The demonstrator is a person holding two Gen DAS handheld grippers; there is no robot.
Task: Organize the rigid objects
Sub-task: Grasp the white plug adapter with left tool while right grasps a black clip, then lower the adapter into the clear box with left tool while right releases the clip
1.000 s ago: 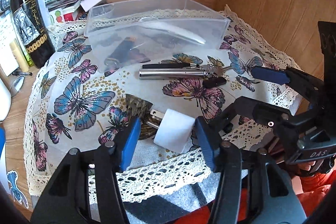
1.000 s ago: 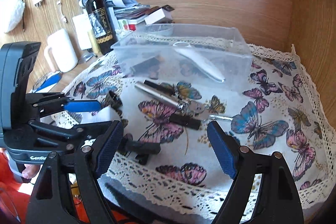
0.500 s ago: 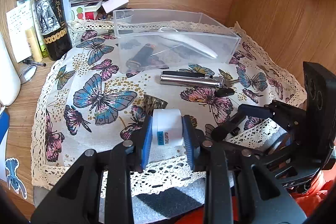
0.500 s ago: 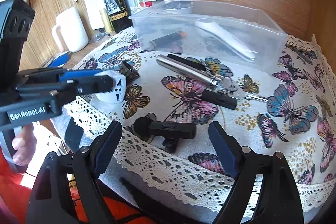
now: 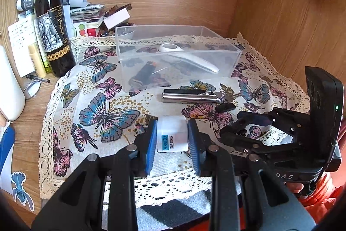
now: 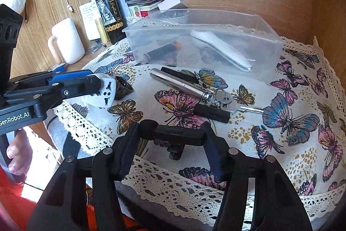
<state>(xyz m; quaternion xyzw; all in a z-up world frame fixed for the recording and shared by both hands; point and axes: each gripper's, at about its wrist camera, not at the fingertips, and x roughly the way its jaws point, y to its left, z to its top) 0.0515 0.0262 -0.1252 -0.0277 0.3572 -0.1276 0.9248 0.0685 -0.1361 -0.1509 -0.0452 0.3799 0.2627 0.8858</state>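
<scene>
My left gripper [image 5: 172, 138] is shut on a white travel adapter [image 5: 172, 133] and holds it just above the butterfly cloth; it also shows in the right wrist view [image 6: 103, 93]. My right gripper [image 6: 170, 133] has its fingers on both ends of a black clip-on microphone [image 6: 173, 133] near the cloth's front edge. A clear plastic bin [image 5: 218, 40] at the back holds a white handled tool [image 5: 190, 57] and a black lighter [image 5: 144, 71]. A silver tube [image 5: 188, 98] with keys [image 6: 222, 99] and a black stick [image 6: 212, 112] lie in front of the bin.
A wine bottle [image 5: 52, 23], papers and boxes [image 5: 93, 14] stand at the back left. A white mug [image 6: 69, 40] is left of the cloth. A small dark metal piece [image 6: 123, 86] lies beside the adapter. Wooden walls close the back and right.
My left gripper has closed on the adapter and lifted it slightly. My right gripper has moved forward and closed from wide open onto the black microphone.
</scene>
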